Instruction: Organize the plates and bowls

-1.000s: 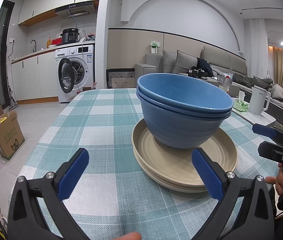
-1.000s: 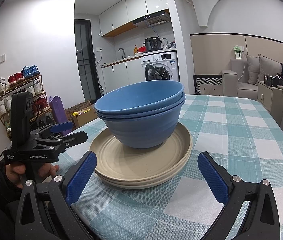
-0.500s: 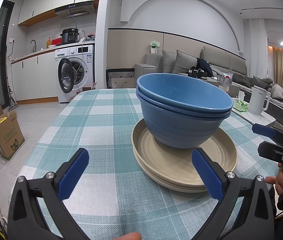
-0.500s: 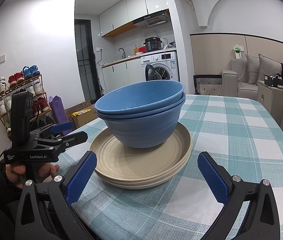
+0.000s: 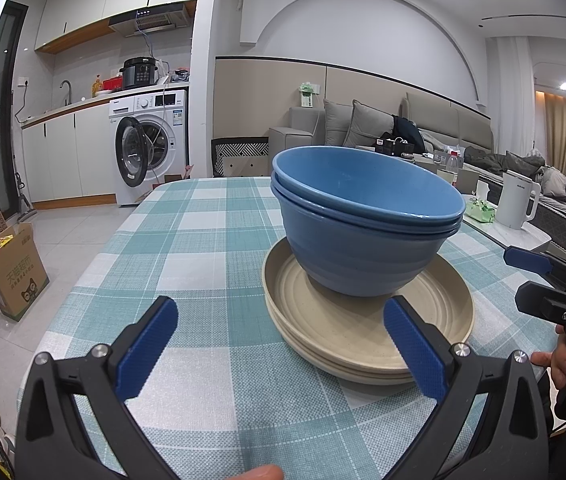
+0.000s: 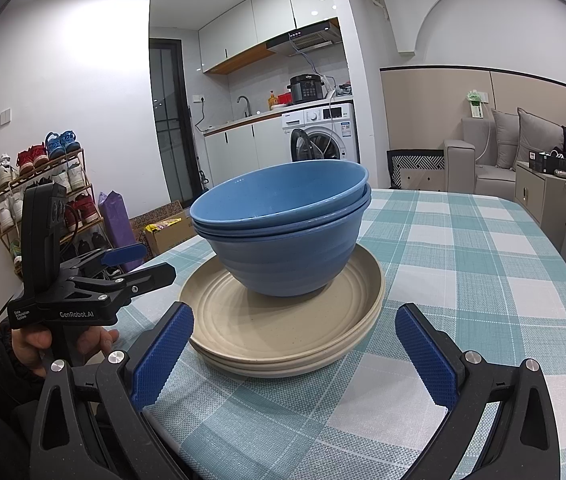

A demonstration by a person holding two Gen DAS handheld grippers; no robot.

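**Bowls nested on plates, both grippers held back and open**

From the left wrist view, two blue bowls (image 5: 363, 232) sit nested one inside the other, their rims showing as two close bands, the outer wall faintly ribbed. They stand upright on a stack of beige plates (image 5: 367, 332), shallow with ringed floors and raised rims, offset toward the far side of the top plate. The stack rests on the table (image 5: 187, 248), which is covered with a teal-and-white checked cloth. The left gripper (image 5: 281, 346) hovers low over the cloth near the plates' front edge, its blue-padded jaws spread wide and holding nothing; the right pad overlaps the plate rim in the picture. The right gripper (image 5: 547, 280) shows at the right edge, beside the plates.

From the right wrist view, the same bowls (image 6: 283, 236) and plates (image 6: 283, 328) stand just ahead. The right gripper (image 6: 293, 354) has its jaws wide apart and empty, flanking the near plate rim without touching it. The left gripper (image 6: 123, 268) is held at the left, beside the stack.
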